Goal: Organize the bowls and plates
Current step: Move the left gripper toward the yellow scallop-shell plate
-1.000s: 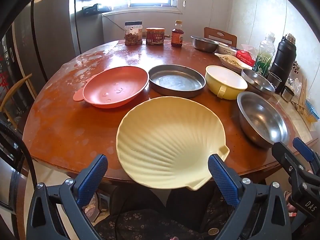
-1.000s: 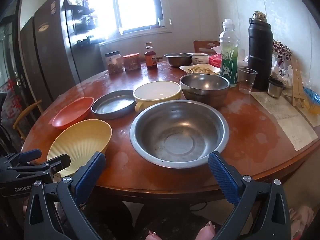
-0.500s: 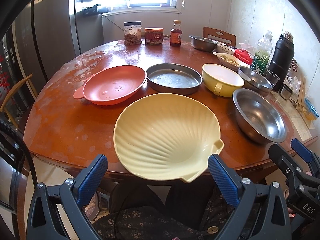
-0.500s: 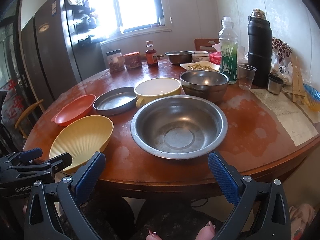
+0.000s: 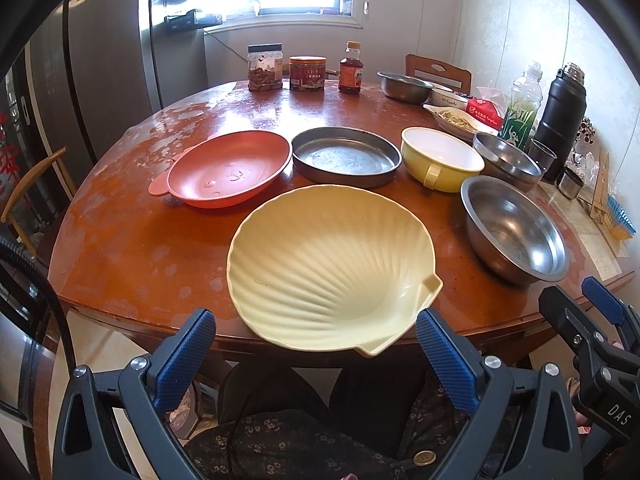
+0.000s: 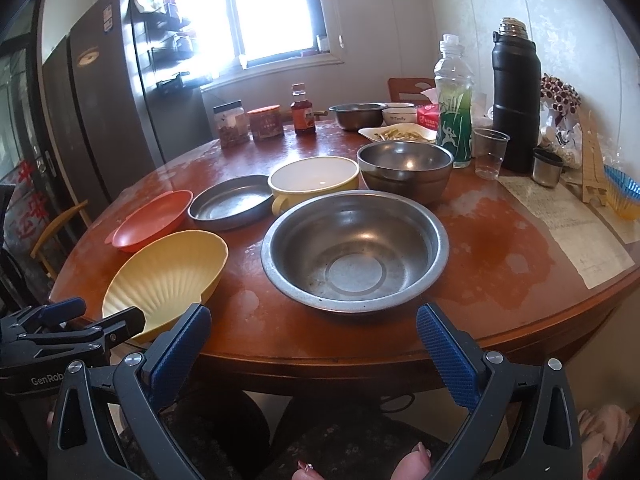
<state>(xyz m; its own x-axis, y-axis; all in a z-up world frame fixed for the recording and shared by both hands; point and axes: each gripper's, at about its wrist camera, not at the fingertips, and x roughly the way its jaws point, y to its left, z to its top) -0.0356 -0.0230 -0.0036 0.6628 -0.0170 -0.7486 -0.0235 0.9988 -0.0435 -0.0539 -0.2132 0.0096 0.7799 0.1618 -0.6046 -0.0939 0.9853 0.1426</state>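
While both grippers, left gripper and right gripper, hang spread and empty, having backed slightly, the shell-shaped plate overhangs the table edge; sorting unstarted.

My left hand-held gripper hangs open before the round reddish-brown wooden worktop. A pale yellow shell-shaped plate overhangs its near edge; a large stainless steel bowl sits at two o'clock, an orange plastic dish at eleven.
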